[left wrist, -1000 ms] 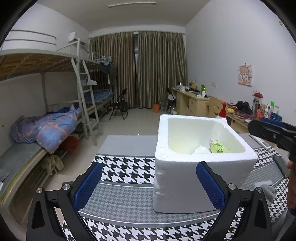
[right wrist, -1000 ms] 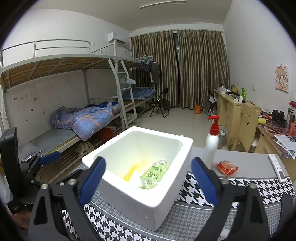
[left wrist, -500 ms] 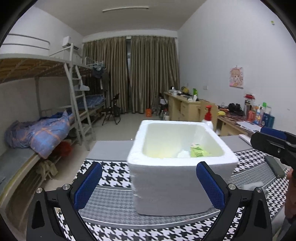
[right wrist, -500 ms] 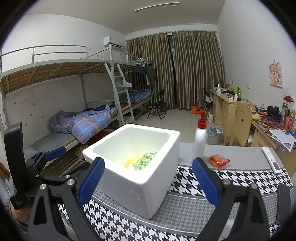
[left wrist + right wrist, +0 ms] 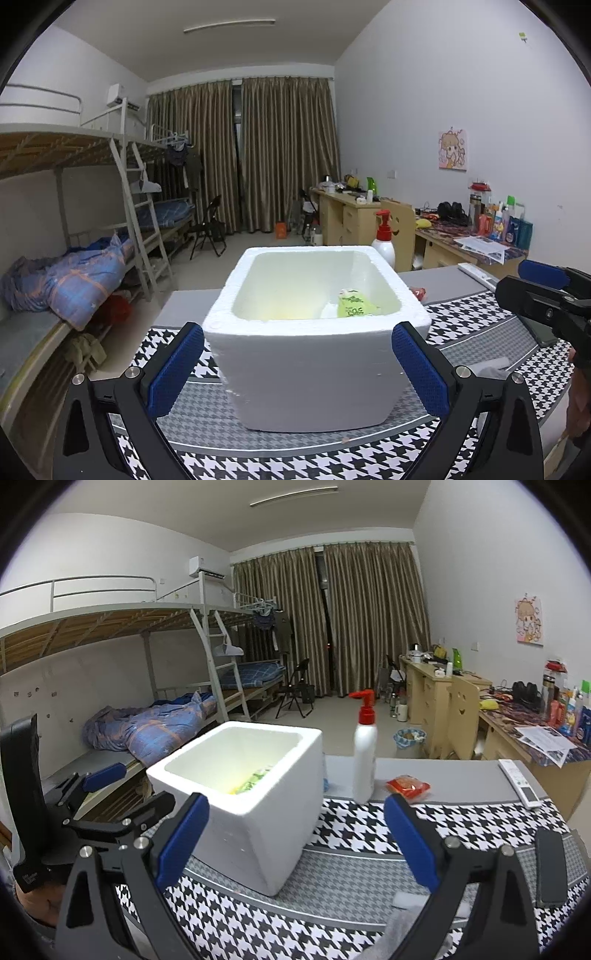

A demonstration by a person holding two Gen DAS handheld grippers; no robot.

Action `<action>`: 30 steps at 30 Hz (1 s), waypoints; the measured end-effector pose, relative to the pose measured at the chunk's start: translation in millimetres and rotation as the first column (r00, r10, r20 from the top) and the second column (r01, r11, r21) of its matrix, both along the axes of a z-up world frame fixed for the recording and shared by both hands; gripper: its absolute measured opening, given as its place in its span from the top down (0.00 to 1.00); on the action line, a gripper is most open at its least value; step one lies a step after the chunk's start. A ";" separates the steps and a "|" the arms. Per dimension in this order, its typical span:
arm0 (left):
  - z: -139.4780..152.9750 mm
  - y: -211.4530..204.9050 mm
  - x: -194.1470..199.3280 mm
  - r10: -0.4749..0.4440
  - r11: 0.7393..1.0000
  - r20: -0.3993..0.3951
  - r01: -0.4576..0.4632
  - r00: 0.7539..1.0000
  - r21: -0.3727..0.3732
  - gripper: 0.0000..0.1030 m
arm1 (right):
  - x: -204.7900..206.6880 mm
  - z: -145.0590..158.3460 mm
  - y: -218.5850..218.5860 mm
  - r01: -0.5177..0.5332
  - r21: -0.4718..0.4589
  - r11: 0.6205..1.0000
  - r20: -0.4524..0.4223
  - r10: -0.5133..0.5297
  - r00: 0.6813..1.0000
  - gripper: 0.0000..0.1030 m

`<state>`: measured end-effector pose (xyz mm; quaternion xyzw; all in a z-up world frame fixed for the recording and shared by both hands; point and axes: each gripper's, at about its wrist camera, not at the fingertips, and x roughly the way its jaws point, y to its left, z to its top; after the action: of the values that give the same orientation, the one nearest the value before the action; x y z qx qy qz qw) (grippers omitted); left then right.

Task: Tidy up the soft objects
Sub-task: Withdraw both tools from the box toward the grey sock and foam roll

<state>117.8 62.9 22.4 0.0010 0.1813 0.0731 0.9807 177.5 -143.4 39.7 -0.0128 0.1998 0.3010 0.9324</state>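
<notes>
A white foam box (image 5: pixel 314 354) stands on the houndstooth table mat (image 5: pixel 461 325). Inside it lie a green packet (image 5: pixel 354 304) and something white beside it. My left gripper (image 5: pixel 297 347) is open and empty, facing the box's near wall. Open as well, my right gripper (image 5: pixel 295 823) sits to the right of the box (image 5: pixel 258 812). A grey cloth (image 5: pixel 402 919) lies on the mat just below its right finger; the left wrist view shows this cloth (image 5: pixel 491 369) too. A red packet (image 5: pixel 408 785) rests behind the mat.
A white pump bottle (image 5: pixel 365 753) with a red top stands right of the box. A remote (image 5: pixel 519 782) and a black phone (image 5: pixel 550 867) lie at the table's right side. Bunk beds line the left wall, desks the right.
Both grippers have drawn back from the box and sunk lower. The box now sits centred in the left wrist view. The grey cloth has come into the right wrist view.
</notes>
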 end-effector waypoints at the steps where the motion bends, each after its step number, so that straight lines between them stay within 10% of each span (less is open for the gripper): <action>1: 0.0 -2.5 1.0 -0.005 1.000 -0.002 0.005 1.000 0.000 0.01 | -0.6 -0.8 -3.1 0.005 0.002 1.000 -0.001 -0.005 1.000 0.05; 30: -4.1 -75.8 11.7 -0.225 0.974 -0.017 0.226 0.974 0.013 0.01 | -8.7 -17.6 -79.8 0.178 -0.002 0.984 -0.030 -0.178 0.984 0.05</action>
<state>129.6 -12.8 18.3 0.0293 0.1868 -0.0374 0.9813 168.8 -223.3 22.0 0.0097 0.2140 0.2165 0.9525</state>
